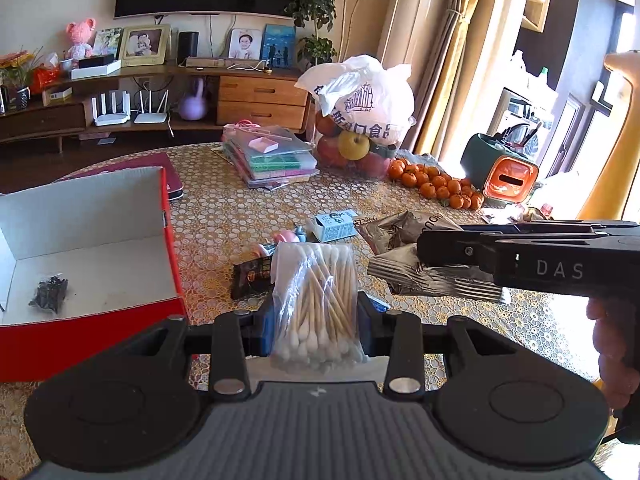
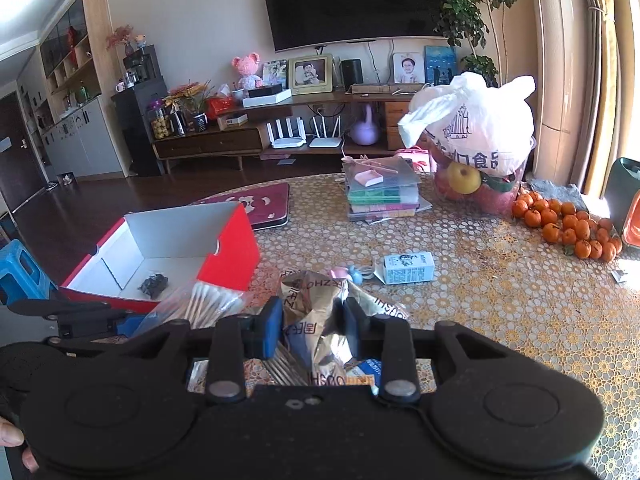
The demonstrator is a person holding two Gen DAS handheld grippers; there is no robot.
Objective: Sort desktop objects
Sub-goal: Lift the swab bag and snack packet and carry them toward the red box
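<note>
My left fingers [image 1: 316, 320] pinch a clear bag of cotton swabs [image 1: 314, 296] at mid-body, lifted beside the open red box [image 1: 168, 240]. My right fingers [image 2: 314, 328] clamp a crinkled foil snack packet [image 2: 316, 312] above the surface [image 2: 500, 320]. Both are light, soft and slippery; grip firmly at mid-body.

Left of the fingers [image 1: 267, 322], the red box [image 1: 170, 240] walls off the way; ahead, past a small carton [image 1: 334, 226], bare table [image 1: 224, 216] lies open.
</note>
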